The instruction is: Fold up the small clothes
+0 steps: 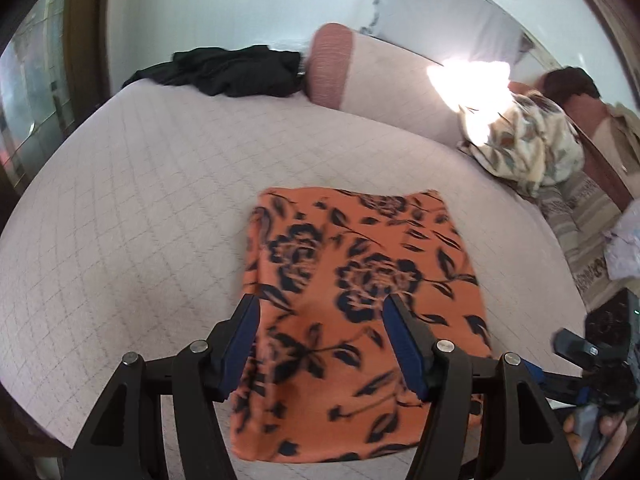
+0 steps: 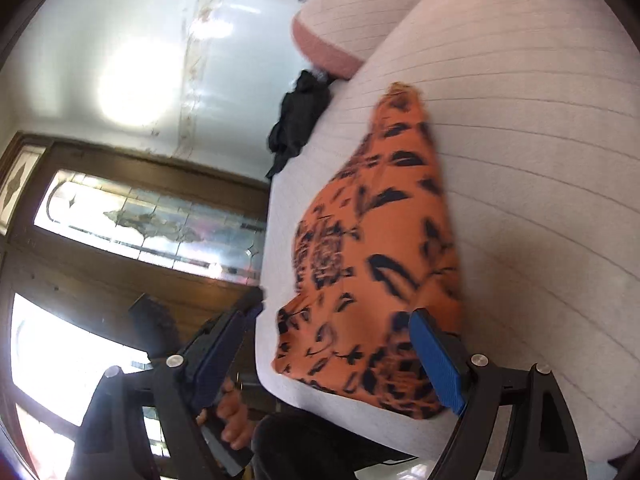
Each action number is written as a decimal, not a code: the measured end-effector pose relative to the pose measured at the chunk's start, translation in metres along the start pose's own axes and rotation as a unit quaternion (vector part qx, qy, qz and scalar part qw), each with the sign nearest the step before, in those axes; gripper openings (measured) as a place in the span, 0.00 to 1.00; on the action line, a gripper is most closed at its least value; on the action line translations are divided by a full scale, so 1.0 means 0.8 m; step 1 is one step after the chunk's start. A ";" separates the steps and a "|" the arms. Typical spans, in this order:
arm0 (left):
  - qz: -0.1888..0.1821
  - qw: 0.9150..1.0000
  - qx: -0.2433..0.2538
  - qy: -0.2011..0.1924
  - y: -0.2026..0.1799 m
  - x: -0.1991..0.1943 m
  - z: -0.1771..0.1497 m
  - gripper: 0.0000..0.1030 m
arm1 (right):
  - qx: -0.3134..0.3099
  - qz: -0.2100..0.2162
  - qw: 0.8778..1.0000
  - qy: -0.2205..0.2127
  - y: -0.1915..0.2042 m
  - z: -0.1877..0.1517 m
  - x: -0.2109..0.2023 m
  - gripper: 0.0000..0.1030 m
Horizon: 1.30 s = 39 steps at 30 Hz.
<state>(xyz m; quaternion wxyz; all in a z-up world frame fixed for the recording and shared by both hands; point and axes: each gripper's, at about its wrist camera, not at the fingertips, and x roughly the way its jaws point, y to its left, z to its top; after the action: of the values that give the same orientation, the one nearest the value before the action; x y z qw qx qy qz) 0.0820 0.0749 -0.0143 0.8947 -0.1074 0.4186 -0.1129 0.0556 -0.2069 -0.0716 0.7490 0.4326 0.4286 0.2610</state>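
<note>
Wide quilted bed (image 1: 120, 184), pale. On its near middle, orange floral garment (image 1: 360, 280), lying flat as a folded rectangle. Far left, black clothes (image 1: 228, 70); far right, patterned heap (image 1: 528, 148). Left gripper (image 1: 320, 344) above near edge, jaws apart, nothing pinched. Right gripper (image 2: 336, 340) wide apart, empty, beside the near corner. Probably between folds: next, pinching one edge and carrying it across.

A black garment (image 1: 228, 70) is lying far ahead of the left gripper on the quilted bed (image 1: 120, 200), a pink-ended bolster (image 1: 332, 66) sitting beside it, a floral bundle (image 1: 528, 144) resting ahead-right.
</note>
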 end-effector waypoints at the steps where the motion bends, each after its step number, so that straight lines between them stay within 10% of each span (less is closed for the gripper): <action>1: 0.004 1.000 0.009 0.007 -0.006 0.005 -0.003 0.63 | 0.012 -0.004 1.000 0.000 -0.009 -0.001 -0.002 0.84; 6: 0.074 0.996 0.020 0.051 0.001 0.052 -0.025 0.63 | 0.060 -0.008 0.998 0.014 -0.044 -0.009 0.000 0.84; 13: 0.059 0.996 -0.013 0.058 0.024 0.065 -0.035 0.73 | 0.079 -0.029 0.996 0.041 -0.062 0.003 0.037 0.82; 16: 0.059 0.997 -0.008 0.054 0.026 0.069 -0.036 0.75 | 0.048 -0.066 0.995 0.058 -0.055 0.008 0.059 0.46; 19: 0.041 0.997 -0.029 0.058 0.041 0.080 -0.039 0.78 | 0.000 -0.094 0.994 0.051 -0.033 0.004 0.058 0.34; 23: 0.041 0.997 -0.020 0.054 0.042 0.078 -0.043 0.79 | -0.055 -0.156 0.984 0.062 -0.020 -0.005 0.065 0.34; 28: 0.036 0.998 -0.024 0.052 0.045 0.079 -0.044 0.79 | -0.006 -0.091 0.996 0.025 -0.029 0.010 0.035 0.66; 34: 0.033 0.998 -0.025 0.052 0.047 0.078 -0.045 0.79 | 0.047 -0.065 0.997 0.019 -0.047 0.058 0.051 0.72; 35: 0.033 0.998 -0.025 0.052 0.047 0.078 -0.045 0.79 | 0.053 -0.065 0.996 0.028 -0.054 0.063 0.062 0.71; 37: 0.031 0.998 -0.025 0.052 0.047 0.076 -0.044 0.79 | 0.033 -0.078 0.996 0.040 -0.049 0.066 0.075 0.32; 39: 0.029 0.998 -0.025 0.052 0.049 0.076 -0.044 0.79 | -0.035 -0.111 0.993 0.022 -0.015 0.058 0.070 0.28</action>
<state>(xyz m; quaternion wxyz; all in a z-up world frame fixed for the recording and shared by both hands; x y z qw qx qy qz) 0.0972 0.0906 -0.0917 0.8717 -0.1110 0.4702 -0.0817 0.1241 -0.1897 -0.0932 0.7786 0.3495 0.4811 0.2005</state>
